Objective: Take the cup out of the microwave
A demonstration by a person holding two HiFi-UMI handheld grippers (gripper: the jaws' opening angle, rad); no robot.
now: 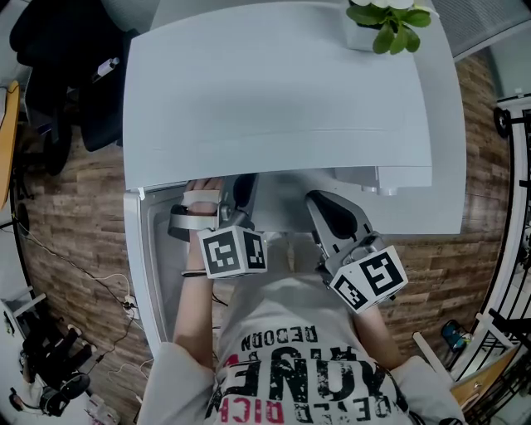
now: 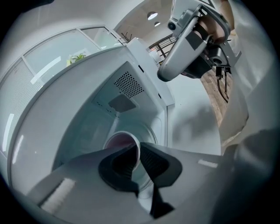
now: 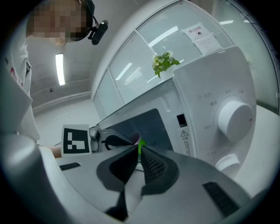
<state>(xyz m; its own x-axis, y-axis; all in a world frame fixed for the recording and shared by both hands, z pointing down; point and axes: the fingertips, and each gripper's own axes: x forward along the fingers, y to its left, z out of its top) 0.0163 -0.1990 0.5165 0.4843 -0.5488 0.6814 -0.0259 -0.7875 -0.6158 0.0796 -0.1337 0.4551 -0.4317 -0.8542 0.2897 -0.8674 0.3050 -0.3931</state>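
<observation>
Fingers (image 2: pixel 158 162) of left gripper (image 2: pixel 139 153) pinch cup (image 2: pixel 120 141) rim inside microwave (image 2: pixel 127 85); right gripper (image 3: pixel 139 149) closed, empty. Judgement: lift slightly, keep cup upright, withdraw straight over front edge.

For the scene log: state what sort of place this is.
Probably an office or lab room rather than a home kitchen: a white microwave, a potted plant, and glass partition walls with blinds.
</observation>
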